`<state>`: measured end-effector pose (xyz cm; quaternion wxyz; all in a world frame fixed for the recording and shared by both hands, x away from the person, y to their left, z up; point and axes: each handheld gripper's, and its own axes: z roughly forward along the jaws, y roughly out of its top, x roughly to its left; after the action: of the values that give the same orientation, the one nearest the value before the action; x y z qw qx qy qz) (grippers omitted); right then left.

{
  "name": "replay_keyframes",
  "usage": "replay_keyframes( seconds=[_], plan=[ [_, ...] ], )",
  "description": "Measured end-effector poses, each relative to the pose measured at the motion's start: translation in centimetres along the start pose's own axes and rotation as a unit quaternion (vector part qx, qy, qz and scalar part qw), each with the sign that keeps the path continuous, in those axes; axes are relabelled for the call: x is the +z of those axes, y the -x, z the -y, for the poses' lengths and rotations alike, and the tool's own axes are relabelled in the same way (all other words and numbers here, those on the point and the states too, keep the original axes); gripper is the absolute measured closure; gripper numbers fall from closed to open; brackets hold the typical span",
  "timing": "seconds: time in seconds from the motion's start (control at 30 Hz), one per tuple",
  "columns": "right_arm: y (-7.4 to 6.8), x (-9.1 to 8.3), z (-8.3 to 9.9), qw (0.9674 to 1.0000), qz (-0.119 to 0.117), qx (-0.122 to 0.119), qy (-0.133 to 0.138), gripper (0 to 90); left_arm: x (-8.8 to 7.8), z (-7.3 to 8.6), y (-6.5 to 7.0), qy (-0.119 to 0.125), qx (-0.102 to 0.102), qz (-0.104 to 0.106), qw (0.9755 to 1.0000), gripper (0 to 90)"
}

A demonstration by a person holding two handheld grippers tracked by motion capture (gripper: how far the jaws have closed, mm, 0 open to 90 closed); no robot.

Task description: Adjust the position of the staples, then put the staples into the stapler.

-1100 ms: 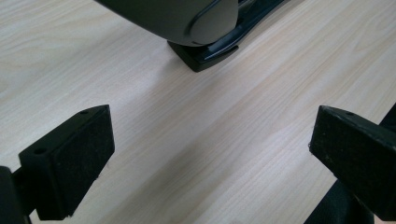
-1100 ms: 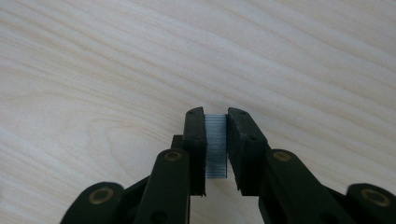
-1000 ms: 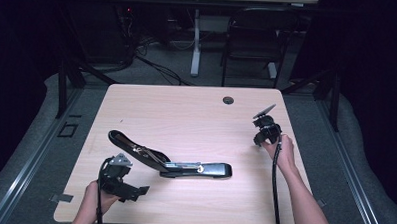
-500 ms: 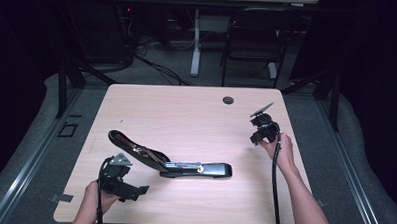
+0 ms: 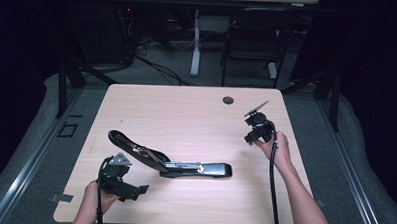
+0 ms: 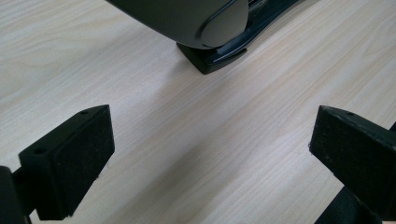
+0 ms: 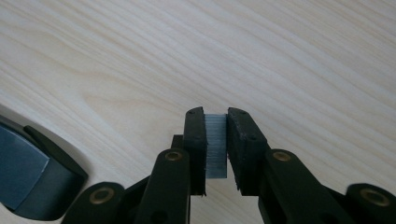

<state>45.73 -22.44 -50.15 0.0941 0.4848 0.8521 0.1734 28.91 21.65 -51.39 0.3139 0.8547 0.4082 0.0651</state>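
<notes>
A long black stapler [image 5: 197, 169] lies at the table's front middle, swung open, its top arm [image 5: 133, 145] raised toward the left. My right gripper [image 5: 250, 138] hovers over the table's right side, apart from the stapler. In the right gripper view that gripper [image 7: 215, 140] is shut on a grey ridged strip of staples [image 7: 215, 149], and a dark end of the stapler [image 7: 28, 182] shows at the bottom left. My left gripper [image 5: 135, 190] rests near the front left edge. In the left gripper view it [image 6: 210, 154] stands open over bare wood, with the stapler's end [image 6: 205, 28] just ahead.
The light wooden table [image 5: 186, 111] has a round cable hole [image 5: 228, 100] near its far edge. A black chair [image 5: 254, 39] and a desk leg stand on the floor beyond it. Dark frame rails run along both sides.
My right gripper has risen a little and drifted slightly left, still shut on the staple strip. The left gripper and the stapler have not moved.
</notes>
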Motion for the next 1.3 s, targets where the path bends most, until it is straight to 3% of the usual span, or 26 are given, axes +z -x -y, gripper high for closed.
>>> replay_keyframes(
  seconds=[0.2, 0.23, 0.27, 0.6, 0.67, 0.83, 0.93, 1.2, 1.27, 1.3],
  plan=[
    [-1.1, -0.2, -0.4, 0.9998, -0.012, -0.018, -0.004, 78.4, -0.1, 0.0, 0.0, -0.002, -0.001, 0.001, 1.0, 0.2],
    [-1.3, -0.1, -0.5, 0.9997, -0.019, -0.015, 0.005, 78.4, -0.1, 0.0, 0.0, -0.002, -0.001, 0.002, 1.0, 0.2],
    [-1.4, -0.2, -0.6, 0.9996, -0.021, -0.021, -0.003, 78.4, 0.0, 0.0, 0.0, -0.003, -0.001, 0.002, 1.0, 0.2],
    [-2.6, -0.4, -0.9, 0.9988, -0.03, -0.04, -0.001, 78.4, -0.1, 0.0, -0.1, -0.003, -0.001, 0.003, 1.0, 0.2],
    [-3.0, -0.4, -0.9, 0.9987, -0.033, -0.037, 0.01, 78.3, -0.1, 0.0, -0.1, -0.003, 0.0, 0.003, 1.0, 0.2],
    [-3.4, -0.8, -1.1, 0.9978, -0.034, -0.056, 0.009, 78.3, 0.0, 0.0, -0.1, -0.004, -0.001, 0.004, 1.0, 0.2],
    [-3.7, -0.8, -1.1, 0.9971, -0.051, -0.055, 0.015, 78.3, -0.1, 0.1, -0.1, -0.003, -0.002, 0.002, 1.0, 0.2],
    [-4.4, -1.1, -1.2, 0.9948, -0.066, -0.076, 0.015, 78.3, -0.2, 0.0, -0.2, 0.007, -0.012, 0.005, 0.9999, 0.2],
    [-4.7, -1.0, -1.1, 0.9944, -0.078, -0.067, 0.026, 78.3, -0.1, 0.0, -0.3, 0.002, -0.012, 0.003, 0.9999, 0.2],
    [-4.6, -1.2, -1.2, 0.9937, -0.077, -0.08, 0.019, 78.3, -0.1, 0.0, -0.4, 0.002, -0.012, 0.003, 0.9999, 0.2]
  ],
)
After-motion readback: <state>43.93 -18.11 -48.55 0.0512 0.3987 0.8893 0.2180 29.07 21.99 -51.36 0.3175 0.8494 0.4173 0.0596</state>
